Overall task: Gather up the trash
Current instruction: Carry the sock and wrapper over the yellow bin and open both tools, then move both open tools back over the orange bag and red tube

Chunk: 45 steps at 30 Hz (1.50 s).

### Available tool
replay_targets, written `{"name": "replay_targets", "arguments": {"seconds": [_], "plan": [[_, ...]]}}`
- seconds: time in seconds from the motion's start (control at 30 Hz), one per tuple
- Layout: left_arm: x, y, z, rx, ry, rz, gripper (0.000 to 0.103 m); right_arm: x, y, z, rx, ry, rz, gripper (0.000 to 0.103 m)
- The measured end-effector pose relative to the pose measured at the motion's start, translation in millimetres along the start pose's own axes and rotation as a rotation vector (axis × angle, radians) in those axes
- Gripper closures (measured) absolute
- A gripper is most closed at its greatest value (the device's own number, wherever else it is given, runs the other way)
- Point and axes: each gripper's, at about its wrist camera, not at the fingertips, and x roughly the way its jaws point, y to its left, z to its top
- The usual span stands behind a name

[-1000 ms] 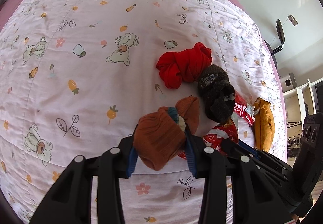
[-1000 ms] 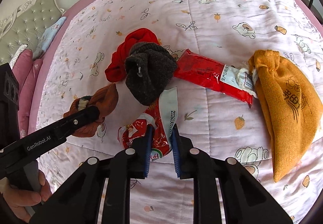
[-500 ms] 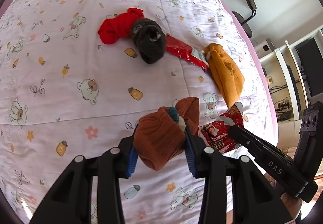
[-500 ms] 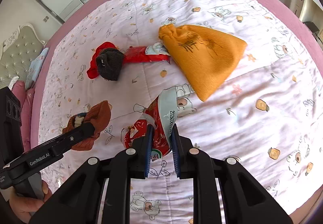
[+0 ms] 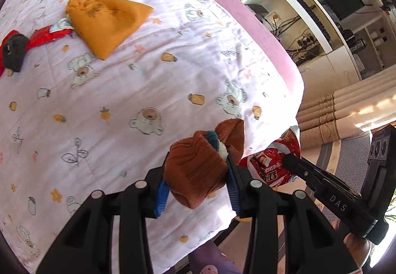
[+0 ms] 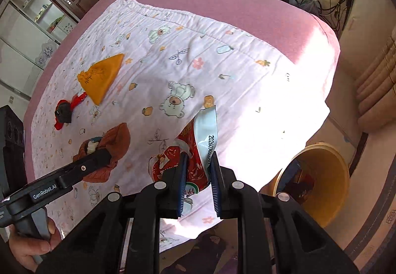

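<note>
A red snack wrapper [image 6: 188, 162], crumpled and with its silvery torn end standing up, is pinched between the nearly closed jaws of the right tool [image 6: 198, 175], held clear above the near corner of the bed [image 6: 247, 34]; the thin foil needs little more than a slit of opening to stay put. Beside it the left tool [image 5: 198, 182] is clamped on a balled brown sock [image 5: 198, 172], its jaws spread wider to take the soft bulk, the bundle's blue and white inner folds showing at the top. Both tools point steeply down and sit close together over the edge of the cartoon-print quilt [image 5: 123, 91], apparently so that each load can be carried off the bed toward the yellow bin [image 6: 321, 182] standing on the floor just past the mattress corner, its mouth tipped toward the right wrist camera and some dark contents visible inside. Well back on the quilt lie the things not yet picked up: an orange drawstring pouch [image 5: 109, 21], a second red wrapper [image 5: 47, 35] touching its gathered neck, and a dark sock [image 5: 14, 51] resting on a red one [image 6: 58, 125]. A person's hand [image 6: 29, 246] grips the left tool's handle at the lower left of the right wrist view.
</note>
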Motion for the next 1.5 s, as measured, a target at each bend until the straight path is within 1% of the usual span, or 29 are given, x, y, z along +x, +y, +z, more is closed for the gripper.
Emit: {"name": "replay_targets", "arguments": {"seconds": [0.1,0.27,0.43,0.63,0.73,0.77,0.8,0.87,0.9,0.97,1.1,1.23,1.37,1.5], "plan": [[23.7,-48.9,-5.7,0.081,0.045,-0.025,0.063,-18.1,-50.2,-11.7,0.101,-0.022,-0.034,0.085],[62.8,-122.1,-23.2,0.188,0.116,-0.054,0.063,-45.2,-131.3,-34.9,0.246,-0.043,-0.091,0.085],[99.6,-182.4,-44.7,0.280,0.185,-0.069,0.063,-61.3,-190.4,-61.1,0.352,-0.042,-0.145,0.085],[136.5,-234.2,-69.5,0.381,0.253,-0.078,0.063,-68.3,-235.9,-87.2,0.441,-0.030,-0.179,0.085],[151.2,-250.5,-78.9,0.413,0.280,-0.080,0.063,-70.4,-250.1,-98.0,0.475,-0.022,-0.185,0.083],[156.1,-255.2,-81.3,0.422,0.296,-0.087,0.061,-69.5,-255.2,-100.8,0.485,-0.019,-0.190,0.081],[160.4,-259.6,-83.5,0.435,0.307,-0.077,0.057,-69.1,-259.4,-103.5,0.497,-0.018,-0.197,0.080],[168.7,-266.9,-88.7,0.459,0.330,-0.063,0.051,-68.0,-267.6,-108.1,0.524,-0.014,-0.184,0.071],[171.9,-269.3,-90.7,0.469,0.340,-0.060,0.042,-67.8,-269.9,-109.9,0.532,-0.013,-0.190,0.070],[174.4,-270.8,-92.7,0.482,0.343,-0.033,0.034,-67.2,-272.3,-111.4,0.534,-0.005,-0.196,0.069],[168.3,-268.4,-89.5,0.477,0.321,-0.021,0.031,-68.8,-271.8,-110.3,0.534,-0.011,-0.179,0.069],[149.5,-253.7,-75.6,0.431,0.284,-0.025,0.030,-71.3,-256.8,-95.0,0.488,-0.025,-0.160,0.069],[126.1,-230.3,-55.1,0.366,0.236,-0.017,0.030,-73.0,-229.5,-72.0,0.415,-0.042,-0.129,0.069],[95.7,-195.2,-32.6,0.278,0.179,0.007,0.029,-70.7,-189.0,-47.1,0.319,-0.045,-0.084,0.069]]}}
